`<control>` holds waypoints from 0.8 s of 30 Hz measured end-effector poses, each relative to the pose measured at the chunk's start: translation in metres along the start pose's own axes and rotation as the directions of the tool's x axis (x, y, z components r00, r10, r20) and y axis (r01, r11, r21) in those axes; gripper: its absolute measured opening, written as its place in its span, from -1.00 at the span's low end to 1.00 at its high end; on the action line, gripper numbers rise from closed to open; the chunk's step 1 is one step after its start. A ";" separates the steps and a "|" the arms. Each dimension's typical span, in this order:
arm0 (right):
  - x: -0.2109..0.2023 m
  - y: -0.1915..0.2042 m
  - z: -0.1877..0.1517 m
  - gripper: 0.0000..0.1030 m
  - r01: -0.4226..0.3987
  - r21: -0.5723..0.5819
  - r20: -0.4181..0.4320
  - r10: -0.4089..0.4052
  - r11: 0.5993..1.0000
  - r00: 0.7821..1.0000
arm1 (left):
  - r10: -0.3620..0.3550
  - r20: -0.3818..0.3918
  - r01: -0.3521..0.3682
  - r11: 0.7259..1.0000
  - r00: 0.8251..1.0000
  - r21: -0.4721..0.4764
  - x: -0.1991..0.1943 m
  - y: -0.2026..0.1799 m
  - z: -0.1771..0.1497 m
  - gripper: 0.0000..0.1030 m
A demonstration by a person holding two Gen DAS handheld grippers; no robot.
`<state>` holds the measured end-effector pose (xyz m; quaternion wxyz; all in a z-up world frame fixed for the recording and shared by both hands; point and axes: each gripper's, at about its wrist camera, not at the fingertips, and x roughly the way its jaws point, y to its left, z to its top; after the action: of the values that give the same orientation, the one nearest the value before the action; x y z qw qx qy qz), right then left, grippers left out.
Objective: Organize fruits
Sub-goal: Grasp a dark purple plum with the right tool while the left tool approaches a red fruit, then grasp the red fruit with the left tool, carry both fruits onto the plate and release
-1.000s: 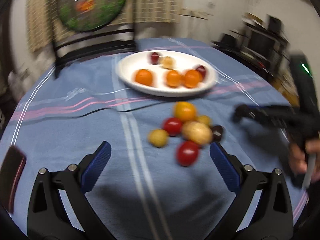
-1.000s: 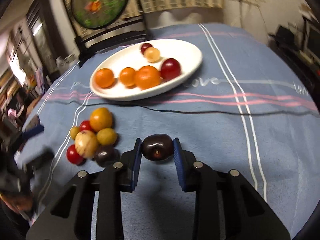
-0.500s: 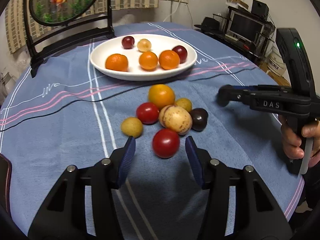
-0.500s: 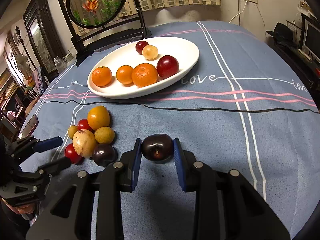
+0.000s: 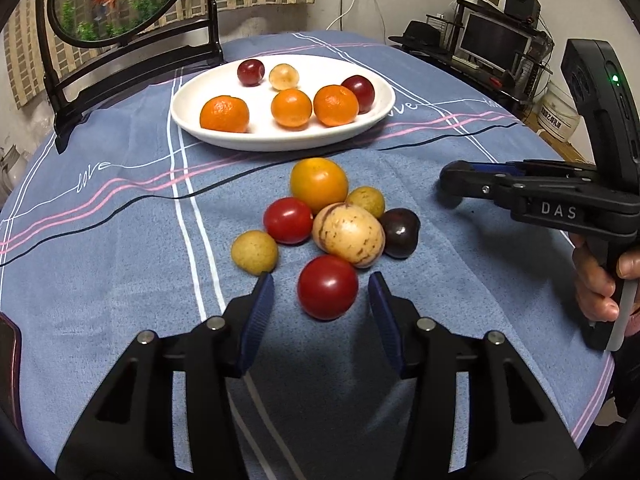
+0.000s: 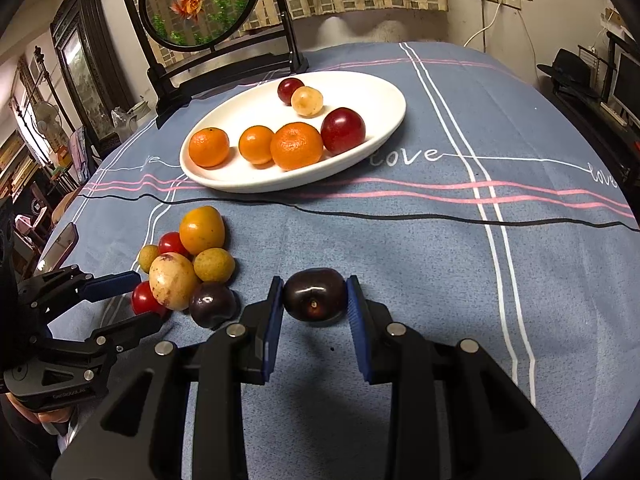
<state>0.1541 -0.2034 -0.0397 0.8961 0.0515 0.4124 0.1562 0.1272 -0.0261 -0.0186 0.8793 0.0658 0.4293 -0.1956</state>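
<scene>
Left hand-held gripper [image 5: 322, 294] closing around red tomato [image 5: 327, 293].

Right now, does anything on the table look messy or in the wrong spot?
Yes. Seven fruits lie in a loose heap on the bare tablecloth instead of on the white plate, which already holds six. Nothing looks spilled or squashed. The right gripper holds a dark plum, and the left gripper is closing around a red fruit.

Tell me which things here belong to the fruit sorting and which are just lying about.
Job: white plate with fruit; loose fruit pile; red tomato between the closing left gripper; dark plum in the right gripper.
Lying about: goldfish screen; phone.
</scene>
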 end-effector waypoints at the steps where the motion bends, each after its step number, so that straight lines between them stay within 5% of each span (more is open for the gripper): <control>1: 0.000 0.000 0.000 -0.39 0.001 0.000 0.000 -0.001 1.000 1.000 | -0.001 -0.001 0.001 1.000 1.000 0.001 0.000 0.000 0.000 -0.06; 24: 0.000 -0.001 -0.001 -0.39 0.012 -0.003 0.001 -0.012 1.000 1.000 | -0.009 -0.016 0.009 1.000 1.000 -0.023 0.007 0.003 0.001 -0.38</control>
<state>0.1536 -0.2046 -0.0403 0.8973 0.0476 0.4119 0.1514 0.1335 -0.0255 -0.0234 0.8757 0.0552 0.4388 -0.1940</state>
